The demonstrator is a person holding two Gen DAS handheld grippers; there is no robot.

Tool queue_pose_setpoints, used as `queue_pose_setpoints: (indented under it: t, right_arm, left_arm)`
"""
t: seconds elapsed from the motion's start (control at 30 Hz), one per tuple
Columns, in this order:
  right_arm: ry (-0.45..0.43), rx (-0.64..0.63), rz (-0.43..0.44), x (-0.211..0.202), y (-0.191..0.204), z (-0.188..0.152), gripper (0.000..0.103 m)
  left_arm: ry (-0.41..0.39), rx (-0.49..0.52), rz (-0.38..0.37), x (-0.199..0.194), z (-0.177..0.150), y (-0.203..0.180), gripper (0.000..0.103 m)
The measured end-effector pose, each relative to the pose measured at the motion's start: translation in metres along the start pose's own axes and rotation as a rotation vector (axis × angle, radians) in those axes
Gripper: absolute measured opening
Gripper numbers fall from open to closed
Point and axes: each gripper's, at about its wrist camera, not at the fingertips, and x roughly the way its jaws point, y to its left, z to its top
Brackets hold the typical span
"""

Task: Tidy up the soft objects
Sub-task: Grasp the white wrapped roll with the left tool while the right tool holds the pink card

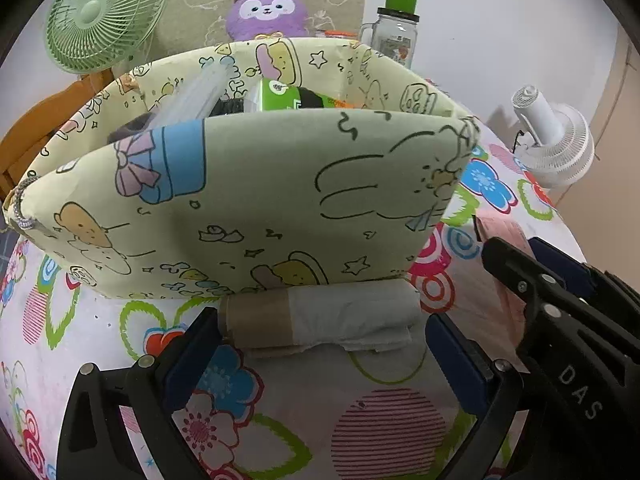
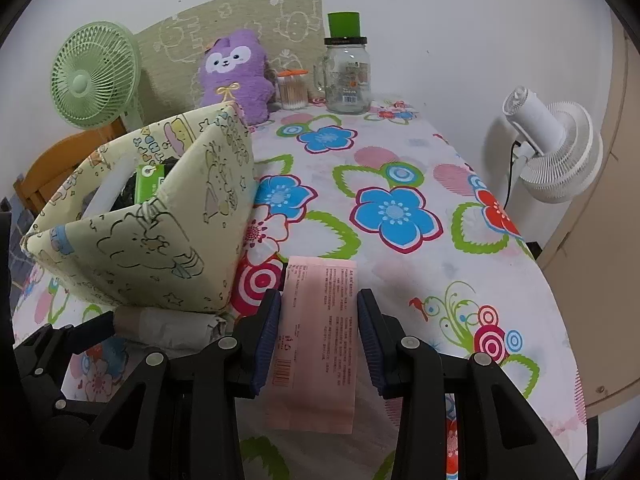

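A pale green fabric basket (image 1: 260,200) with cartoon prints stands on the floral tablecloth (image 1: 320,400). It holds a green box (image 1: 280,98) and some dark items. A white roll of bags with a brown paper band (image 1: 320,320) lies on the table against the basket's front. My left gripper (image 1: 322,336) is open, with one fingertip beyond each end of the roll. My right gripper (image 2: 318,320) is shut on a flat pink packet (image 2: 316,344) with printed text and a barcode, just right of the basket (image 2: 132,248). The left wrist view catches the right gripper's fingers (image 1: 520,272) and the packet (image 1: 500,232).
At the back stand a purple plush toy (image 2: 236,72), a green fan (image 2: 94,80), a cotton-swab jar (image 2: 292,90) and a glass jar with a green lid (image 2: 347,76). A white fan (image 2: 552,148) stands off the table's right edge. A wooden chair (image 2: 56,164) is behind the basket.
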Motion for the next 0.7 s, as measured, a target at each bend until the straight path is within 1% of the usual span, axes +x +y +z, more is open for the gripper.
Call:
queue_pose_setpoints:
  t: [0.2,0.4,0.47,0.53,0.7]
  right_arm:
    - [0.011,0.009,0.005,0.005,-0.004,0.000,0.042]
    - [0.023,0.012,0.010,0.010,-0.005,0.000,0.042]
    - [0.025,0.010,0.014,0.011,-0.004,-0.001,0.042]
    - [0.026,0.010,0.014,0.012,-0.004,-0.001,0.042]
    - [0.027,0.006,0.015,0.011,-0.003,-0.002,0.042]
  left_arm:
    - [-0.008,-0.005,0.025,0.006,0.002,-0.002,0.102]
    - [-0.003,-0.002,0.043,0.013,0.003,-0.005,0.099]
    - [-0.009,0.002,0.051,0.014,0.003,-0.005,0.097]
    - [-0.019,0.006,0.052,0.012,0.002,-0.006,0.092]
    - [-0.032,0.012,0.042,0.006,-0.003,-0.004,0.085]
